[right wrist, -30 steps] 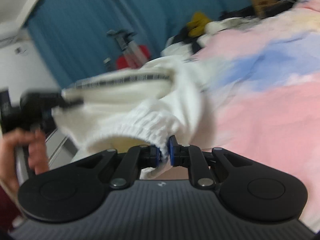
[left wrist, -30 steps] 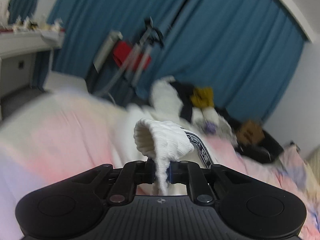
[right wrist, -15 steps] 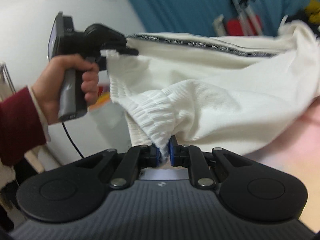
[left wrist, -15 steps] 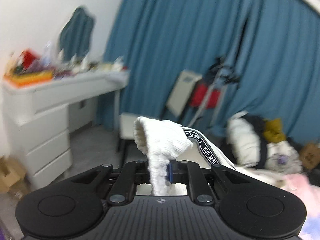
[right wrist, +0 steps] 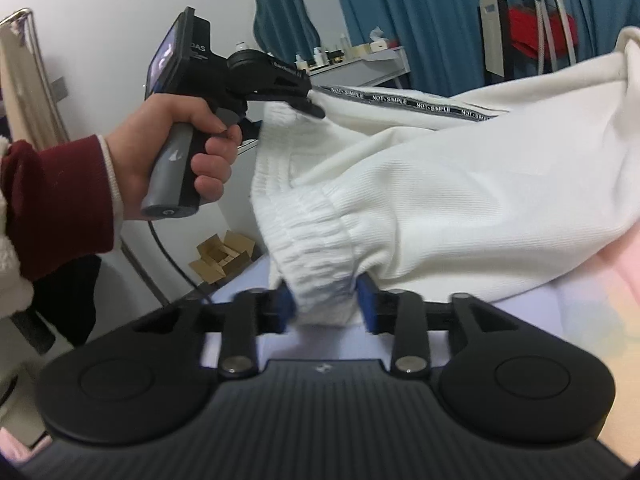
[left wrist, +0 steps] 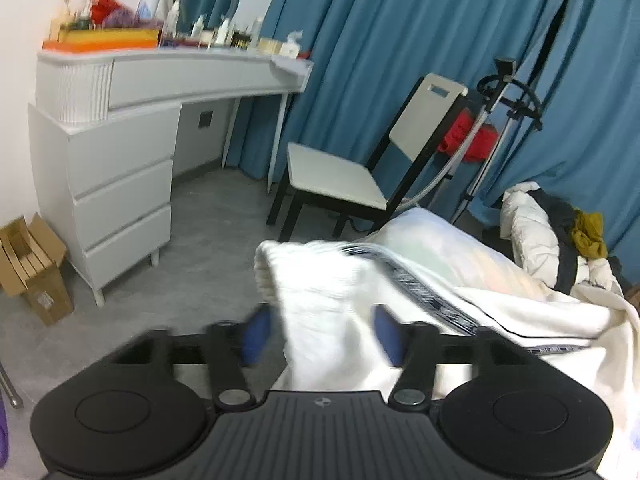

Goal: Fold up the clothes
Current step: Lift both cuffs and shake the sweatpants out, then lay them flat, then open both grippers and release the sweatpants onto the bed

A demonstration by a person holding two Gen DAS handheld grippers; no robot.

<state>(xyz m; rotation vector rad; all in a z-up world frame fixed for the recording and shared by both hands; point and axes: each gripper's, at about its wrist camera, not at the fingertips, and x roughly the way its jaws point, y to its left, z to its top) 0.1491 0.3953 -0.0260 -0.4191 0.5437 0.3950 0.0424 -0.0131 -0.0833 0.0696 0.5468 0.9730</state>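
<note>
- The white ribbed-knit garment with a black lettered tape along its seam (right wrist: 460,184) hangs stretched in the air, its far end trailing down onto the pink-and-lilac bedspread (right wrist: 580,304).
- The left gripper (left wrist: 320,334) has its blue-padded jaws standing apart on either side of the elasticated cuff; the cloth runs between them without being pinched, so it looks freed or about to fall.
- In the right wrist view, a hand in a dark red sleeve (right wrist: 176,160) grips that tool's handle, holding it up at the far corner of the garment.
- The right gripper (right wrist: 324,306) likewise has its jaws parted around the other gathered cuff, pads clear of the fabric.
- Holding two cuffs level and apart would spread the piece flat; judging by both open jaws, the cloth is being let down onto the bed.
- A white chair with black legs (left wrist: 352,168) and a white dresser with drawers (left wrist: 108,184) stand beyond, well apart from the garment.
</note>
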